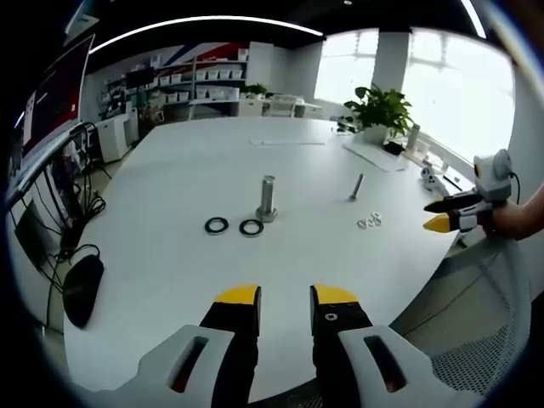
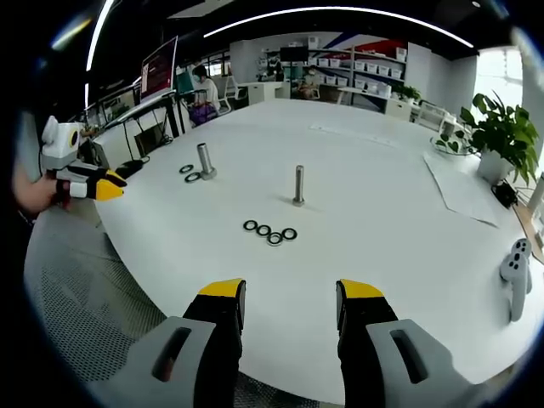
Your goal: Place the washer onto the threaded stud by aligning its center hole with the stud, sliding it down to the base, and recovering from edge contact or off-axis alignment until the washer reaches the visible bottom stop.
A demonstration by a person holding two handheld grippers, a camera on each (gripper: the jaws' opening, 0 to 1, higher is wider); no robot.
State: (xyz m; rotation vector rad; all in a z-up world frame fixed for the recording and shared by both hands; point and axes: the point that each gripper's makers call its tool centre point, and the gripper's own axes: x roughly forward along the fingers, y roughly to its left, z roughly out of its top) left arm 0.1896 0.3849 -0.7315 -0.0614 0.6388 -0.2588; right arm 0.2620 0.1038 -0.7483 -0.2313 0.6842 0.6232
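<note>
we've got both tongs, left (image 1: pixel 285 295) and right (image 2: pixel 291 290), gaping with nothing in them, over the worktop (image 2: pixel 374 229); washers (image 2: pixel 269 232) lie near the stud (image 2: pixel 298 185).

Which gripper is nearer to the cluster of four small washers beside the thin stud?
Right. The right gripper faces the four small washers directly, just short of them. The left gripper sits farther off, facing the thick bolt and its two larger washers.

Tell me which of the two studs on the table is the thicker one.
The thicker stud stands beside two large black washers; the slimmer stud stands near four small washers.
</note>
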